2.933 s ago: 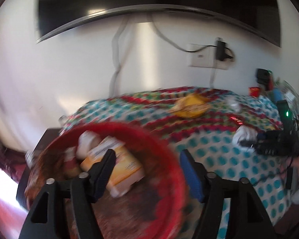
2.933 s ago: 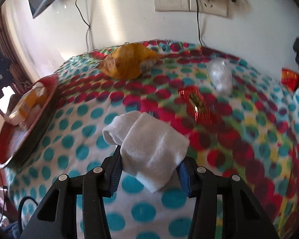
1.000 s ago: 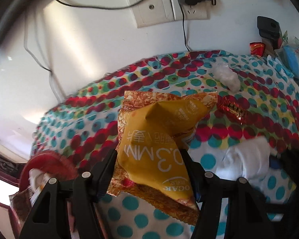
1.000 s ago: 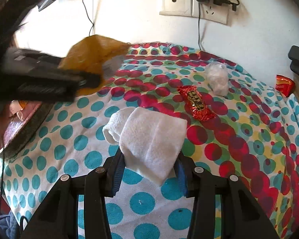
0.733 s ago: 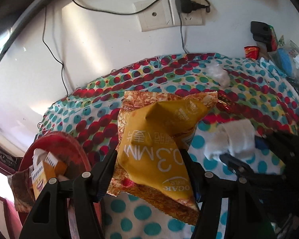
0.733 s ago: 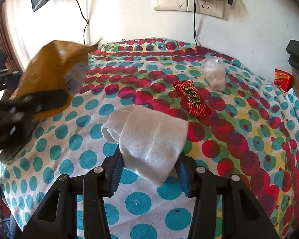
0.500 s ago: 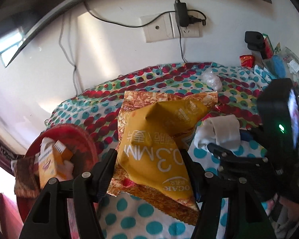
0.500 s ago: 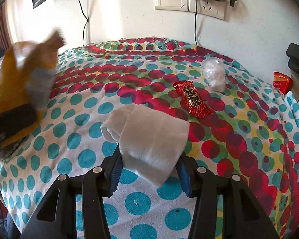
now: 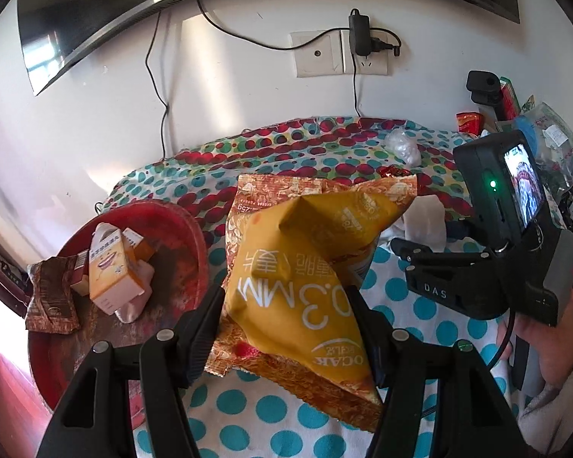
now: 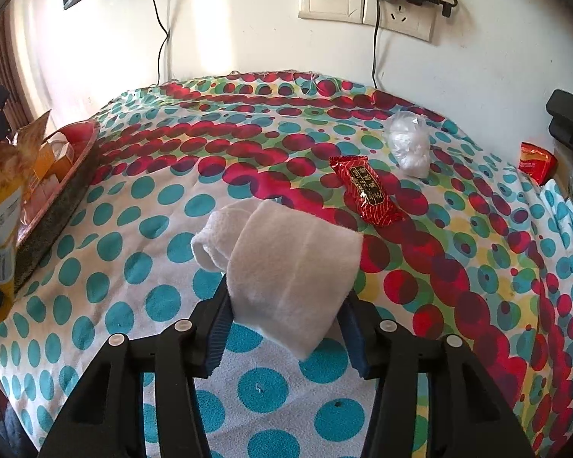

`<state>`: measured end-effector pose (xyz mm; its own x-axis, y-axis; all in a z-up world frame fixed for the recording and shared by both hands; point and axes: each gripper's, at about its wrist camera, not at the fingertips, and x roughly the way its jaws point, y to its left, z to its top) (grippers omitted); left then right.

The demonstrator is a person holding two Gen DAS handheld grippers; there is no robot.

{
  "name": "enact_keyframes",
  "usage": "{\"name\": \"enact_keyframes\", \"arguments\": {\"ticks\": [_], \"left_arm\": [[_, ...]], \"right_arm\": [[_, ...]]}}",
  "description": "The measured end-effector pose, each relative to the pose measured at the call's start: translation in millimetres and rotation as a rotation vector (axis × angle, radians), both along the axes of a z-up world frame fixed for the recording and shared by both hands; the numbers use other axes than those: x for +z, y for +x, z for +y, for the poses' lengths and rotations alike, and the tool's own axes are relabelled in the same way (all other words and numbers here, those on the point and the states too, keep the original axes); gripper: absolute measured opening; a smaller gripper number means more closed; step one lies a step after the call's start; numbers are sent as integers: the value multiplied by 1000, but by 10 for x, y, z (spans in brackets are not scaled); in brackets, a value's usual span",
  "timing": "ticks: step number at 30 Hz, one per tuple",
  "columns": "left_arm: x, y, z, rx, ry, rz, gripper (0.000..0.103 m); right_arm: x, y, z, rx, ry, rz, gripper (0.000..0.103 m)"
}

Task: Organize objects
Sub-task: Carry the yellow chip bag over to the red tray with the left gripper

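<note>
My left gripper (image 9: 284, 297) is shut on a yellow snack bag (image 9: 298, 259), held above the dotted tablecloth just right of a red tray (image 9: 189, 236). The tray holds an orange and white carton (image 9: 107, 267) and a brown wrapper (image 9: 51, 297). My right gripper (image 10: 286, 297) is shut on a folded white towel (image 10: 290, 255), whose far roll rests on the cloth. In the left wrist view the right gripper (image 9: 401, 246) shows at right, held by a hand, with the towel (image 9: 426, 217). The bag (image 10: 0, 183) and the tray (image 10: 68, 187) sit at the right view's left edge.
A red candy wrapper (image 10: 366, 191) and a clear plastic bag (image 10: 407, 145) lie on the cloth beyond the towel. A small red packet (image 10: 534, 162) and a black stand (image 10: 569, 122) are at the far right. The wall with sockets and cables is close behind the table.
My left gripper has carried the yellow bag leftward, so the red tray now lies close beside it. The right gripper and the towel have stayed in place.
</note>
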<state>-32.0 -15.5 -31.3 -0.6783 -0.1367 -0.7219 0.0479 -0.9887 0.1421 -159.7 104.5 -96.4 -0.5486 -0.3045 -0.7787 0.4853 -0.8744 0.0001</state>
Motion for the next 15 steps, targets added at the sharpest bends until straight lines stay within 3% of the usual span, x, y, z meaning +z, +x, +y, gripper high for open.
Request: {"name": "enact_keyframes", "arguments": {"ticks": [5, 15], "left_arm": [[62, 82, -78, 17, 8, 14, 64], [248, 267, -253, 44, 15, 60, 65]], "right_arm": [[0, 33, -56, 9, 46, 30, 45], [-15, 12, -51, 7, 41, 20, 47]]}}
